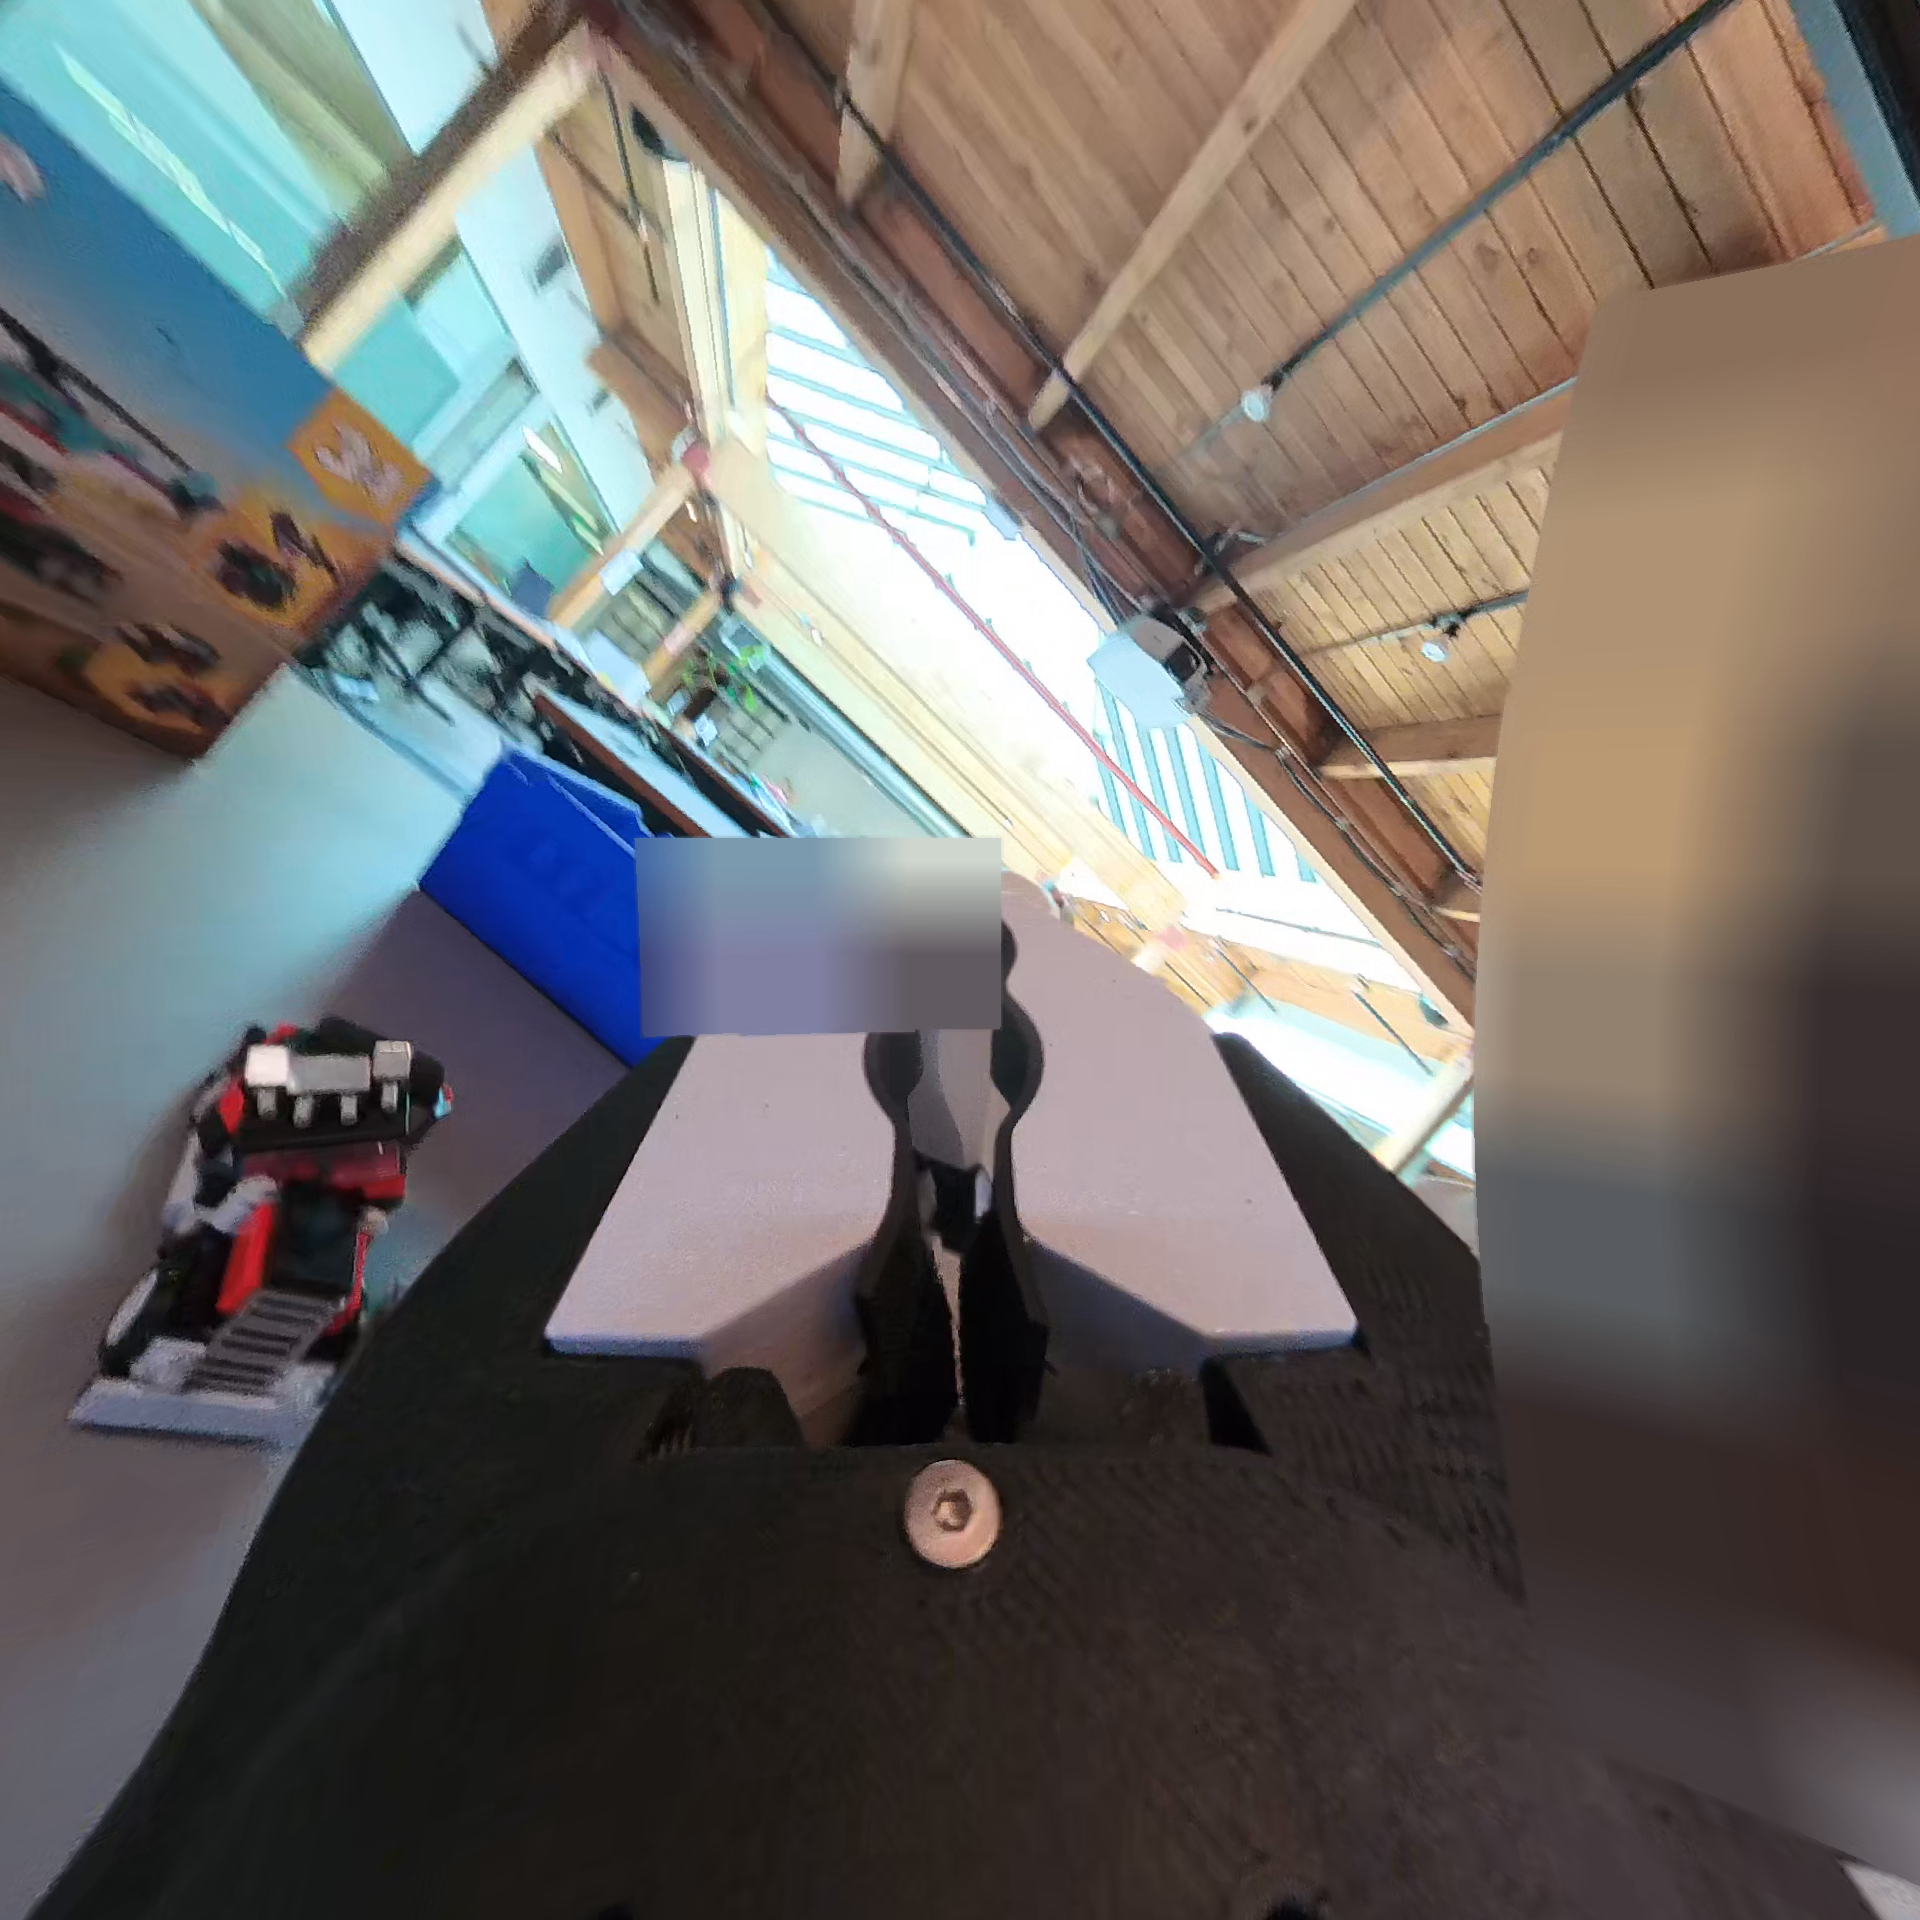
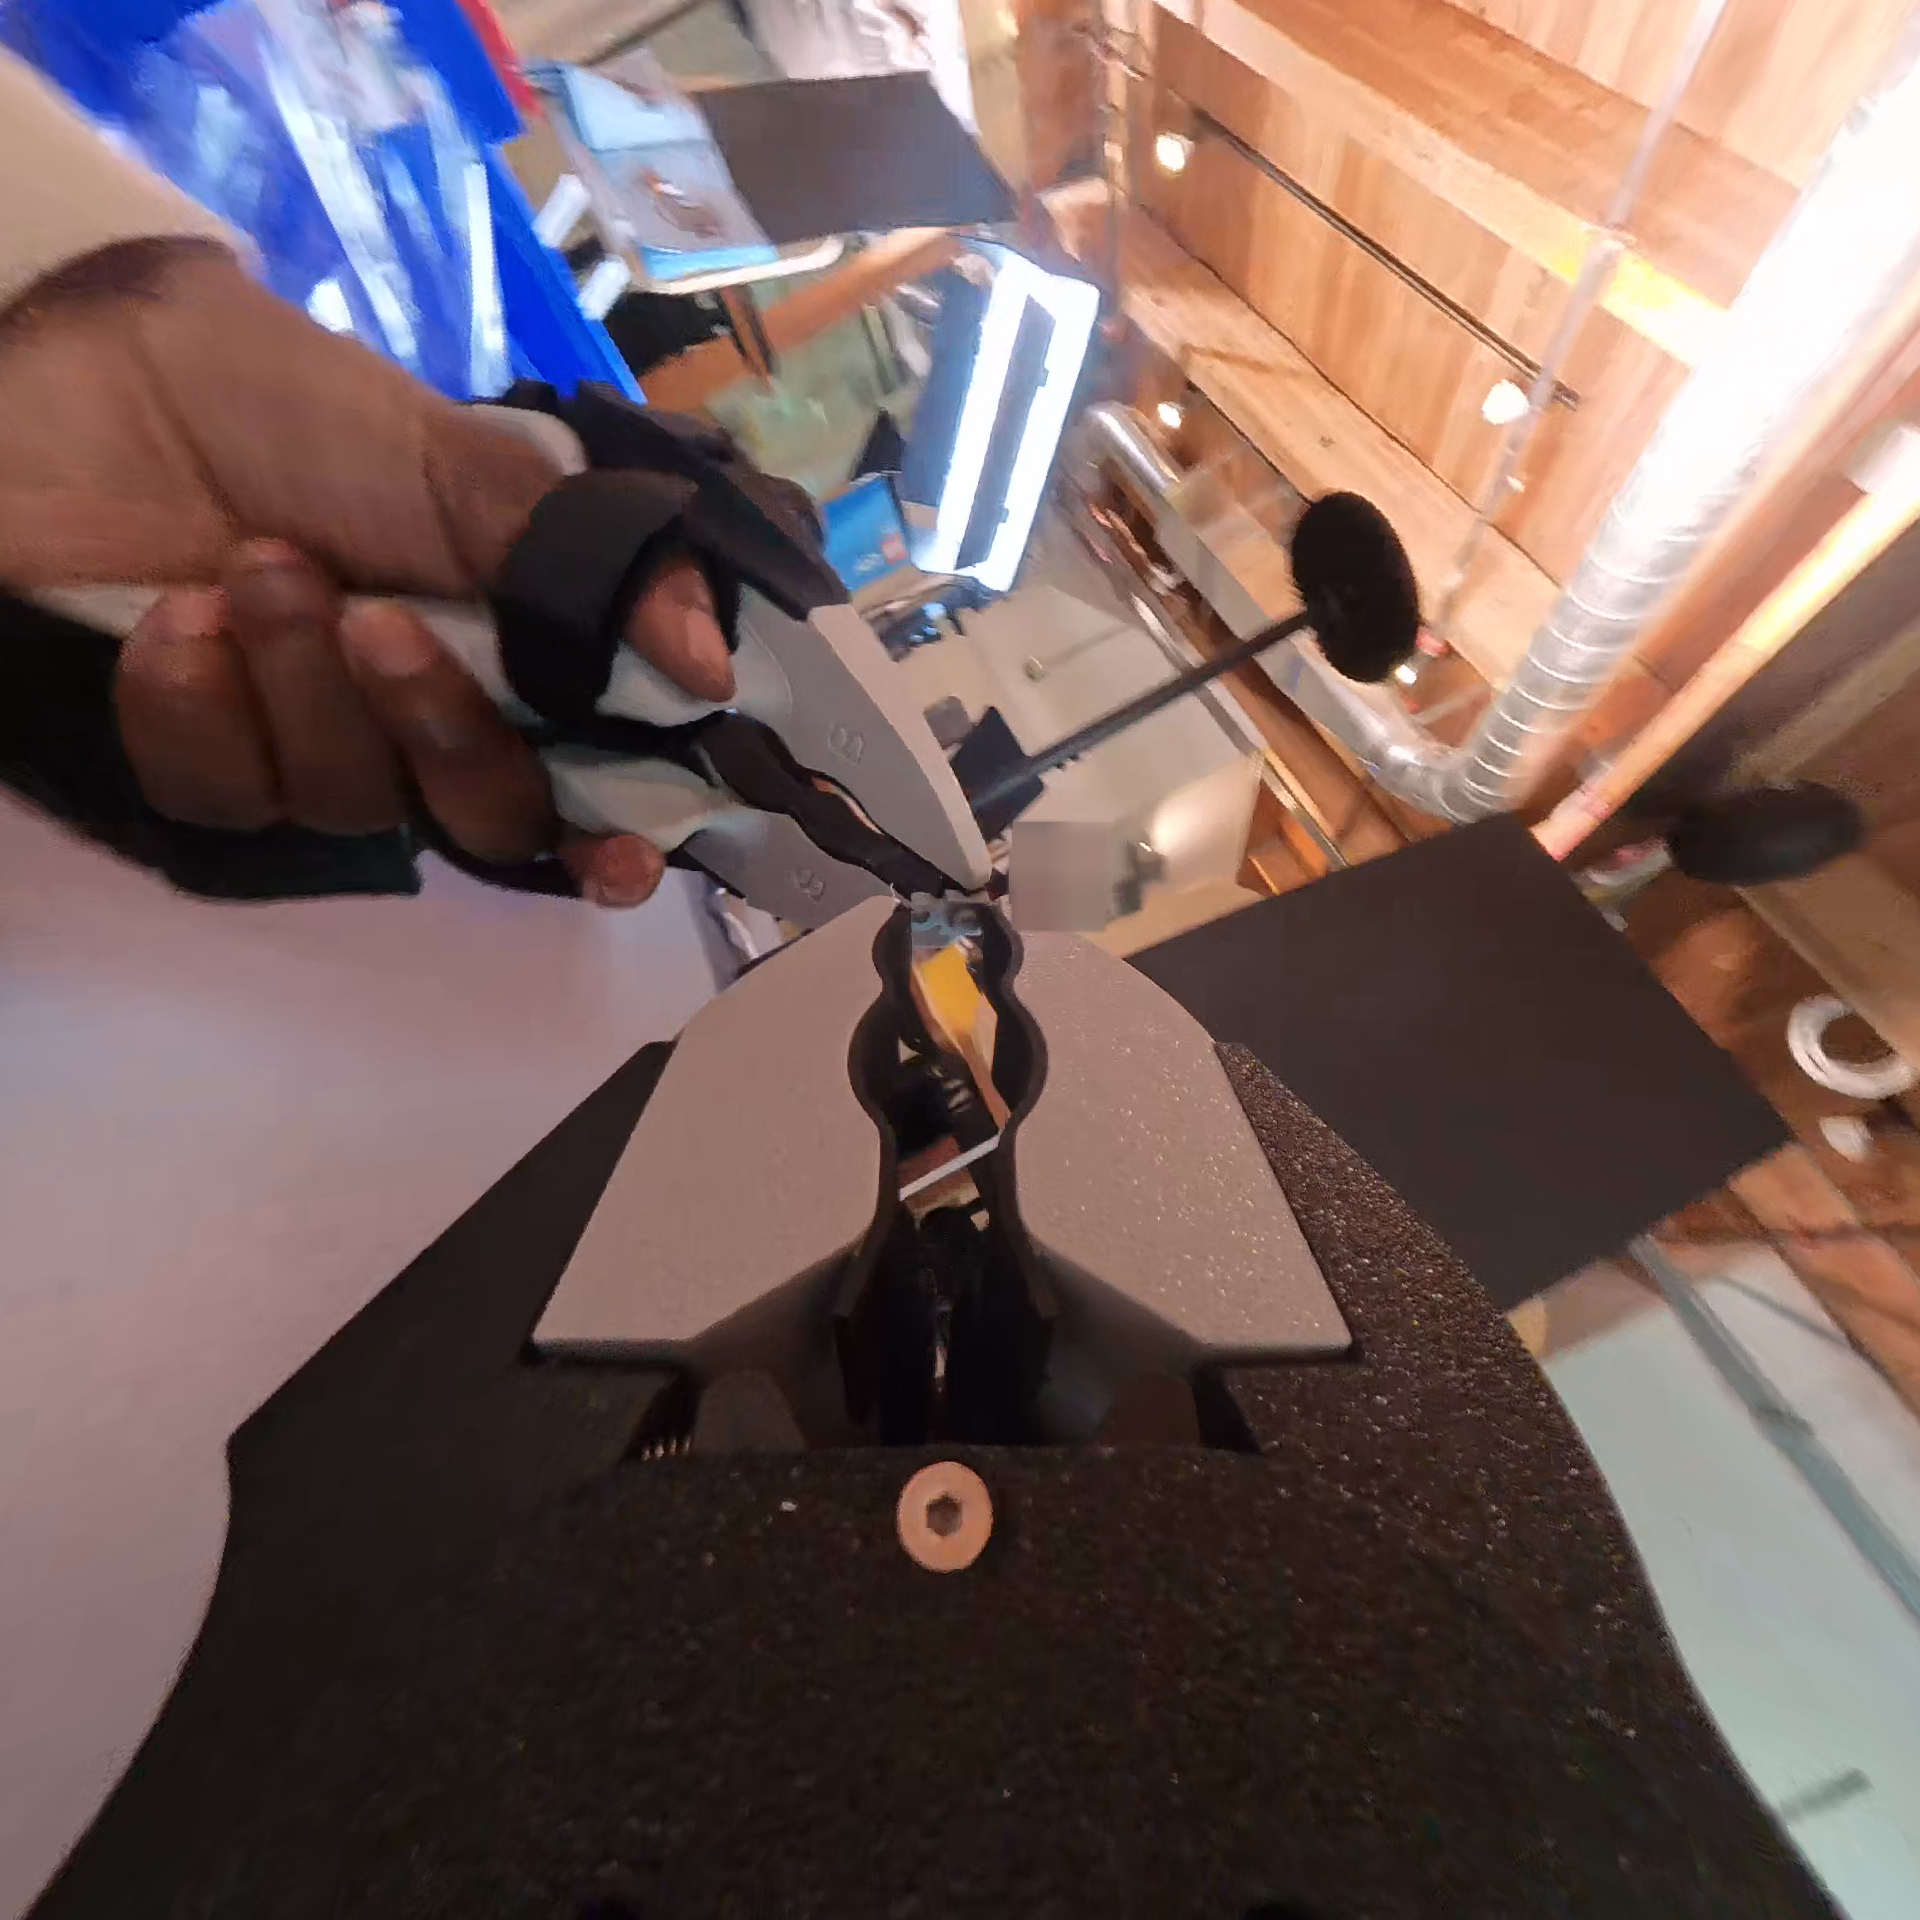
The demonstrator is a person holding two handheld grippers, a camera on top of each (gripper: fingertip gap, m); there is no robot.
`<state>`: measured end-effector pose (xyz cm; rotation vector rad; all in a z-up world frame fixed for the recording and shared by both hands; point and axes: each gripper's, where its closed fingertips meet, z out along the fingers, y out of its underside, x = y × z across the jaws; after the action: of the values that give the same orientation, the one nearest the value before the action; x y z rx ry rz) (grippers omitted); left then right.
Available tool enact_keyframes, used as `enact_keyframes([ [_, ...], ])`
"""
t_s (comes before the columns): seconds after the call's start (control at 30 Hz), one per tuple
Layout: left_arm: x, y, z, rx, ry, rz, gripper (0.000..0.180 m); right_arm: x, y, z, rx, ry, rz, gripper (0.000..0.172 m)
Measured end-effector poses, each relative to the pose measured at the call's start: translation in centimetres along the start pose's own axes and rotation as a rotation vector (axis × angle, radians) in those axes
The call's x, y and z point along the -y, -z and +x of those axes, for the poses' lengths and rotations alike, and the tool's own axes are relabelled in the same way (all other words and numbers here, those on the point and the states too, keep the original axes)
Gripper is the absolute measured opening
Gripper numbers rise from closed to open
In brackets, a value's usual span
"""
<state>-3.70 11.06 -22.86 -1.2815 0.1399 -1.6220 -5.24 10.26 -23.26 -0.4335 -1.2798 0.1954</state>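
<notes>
In the right wrist view my right gripper (image 2: 943,927) is shut on a small grey piece (image 2: 933,918), with both black pads against it at the tips. My left gripper (image 2: 964,883), held by a person's hand (image 2: 260,644), comes in from the left. Its tips are pinched together on the top edge of the same piece. In the left wrist view the left gripper (image 1: 951,1039) has its fingers close together. A blurred patch hides the tips, and a pale grey shape (image 1: 951,1101) shows in the narrow gap.
A red, black and grey toy-brick vehicle (image 1: 281,1195) stands on the pale table (image 1: 125,935) to the left. A blue bin (image 1: 540,894) and a printed toy box (image 1: 156,540) lie beyond it. A black board (image 2: 1455,1039) lies to the right of the grippers.
</notes>
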Motion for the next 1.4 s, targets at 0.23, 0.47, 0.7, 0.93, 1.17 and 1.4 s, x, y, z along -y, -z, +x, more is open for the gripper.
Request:
enact_keyframes([
  [0.23,0.5,0.1,2.3,-0.061,-0.079,0.057,0.007,1.9,0.4,0.9,0.123,-0.504,0.194,0.011],
  [0.47,-1.0,0.0,2.6,-0.064,-0.096,-0.095,0.007,1.9,1.7,0.4,0.325,-0.53,0.269,0.003],
  [0.7,-0.7,0.3,2.2,-0.038,-0.088,-0.081,0.007,1.6,1.4,0.3,0.171,-0.196,0.178,0.003],
  [0.93,-2.1,0.8,1.8,0.12,-0.325,-0.269,0.008,1.3,2.0,-0.5,0.393,-0.486,0.192,0.002],
  [1.17,-4.4,1.5,-0.1,0.297,-0.604,-0.505,0.0,0.7,2.1,0.4,0.442,-0.696,0.205,0.002],
  [1.4,0.4,1.3,0.4,0.344,-0.803,-0.18,0.024,-1.8,0.8,1.2,0.298,-0.815,0.064,0.002],
])
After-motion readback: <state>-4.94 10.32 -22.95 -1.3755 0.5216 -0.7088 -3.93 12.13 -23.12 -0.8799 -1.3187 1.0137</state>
